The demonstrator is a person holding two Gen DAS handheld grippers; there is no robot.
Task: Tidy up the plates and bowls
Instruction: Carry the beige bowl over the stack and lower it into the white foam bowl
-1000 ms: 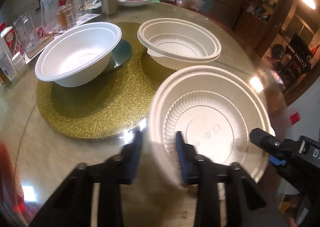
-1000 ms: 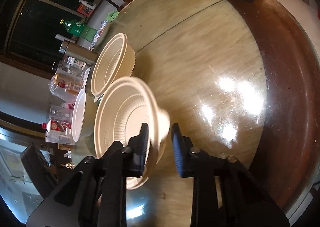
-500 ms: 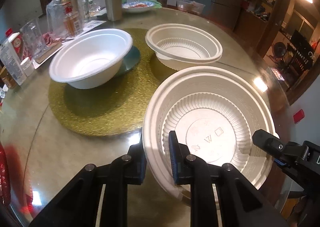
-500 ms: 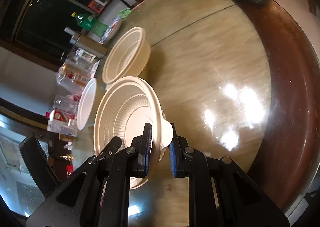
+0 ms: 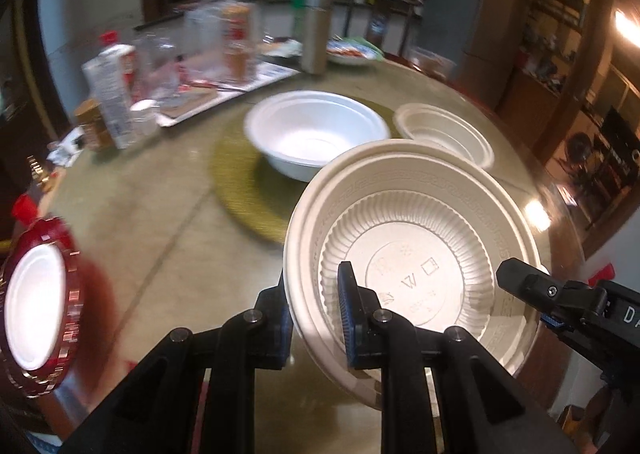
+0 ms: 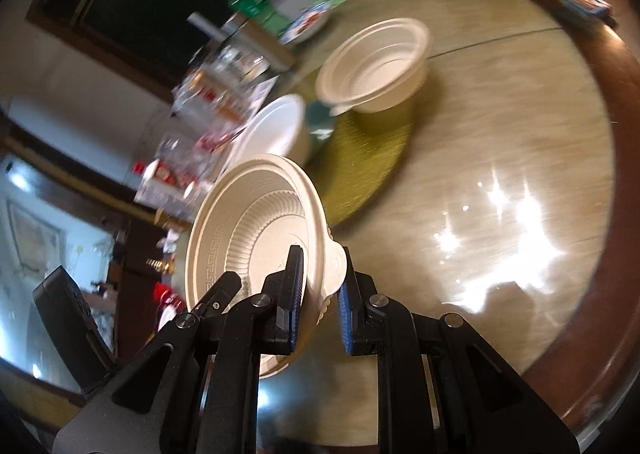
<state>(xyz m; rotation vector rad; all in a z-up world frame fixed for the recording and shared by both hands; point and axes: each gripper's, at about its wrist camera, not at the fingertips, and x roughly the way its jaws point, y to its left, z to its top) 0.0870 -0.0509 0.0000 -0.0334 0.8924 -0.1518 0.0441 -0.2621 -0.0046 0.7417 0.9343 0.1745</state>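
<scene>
Since a second ago, both my grippers have lifted the ribbed bowl [image 5: 416,254] off the table [image 5: 168,214], and it now hangs tilted above it. My left gripper [image 5: 314,318] is clamped on its rim at 7 o'clock; my right gripper [image 6: 320,294] pinches the opposite rim. At 12 o'clock, on the gold mat [image 5: 244,190], sit a white bowl [image 5: 316,134] and, at 1 o'clock, a second ribbed bowl [image 5: 444,134]. A red-rimmed plate [image 5: 36,294] lies at 9 o'clock.

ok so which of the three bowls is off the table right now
The ribbed cream bowl nearest the cameras: both grippers pinch its rim and hold it tilted. The smooth white bowl and the other ribbed bowl sit on the table.
</scene>
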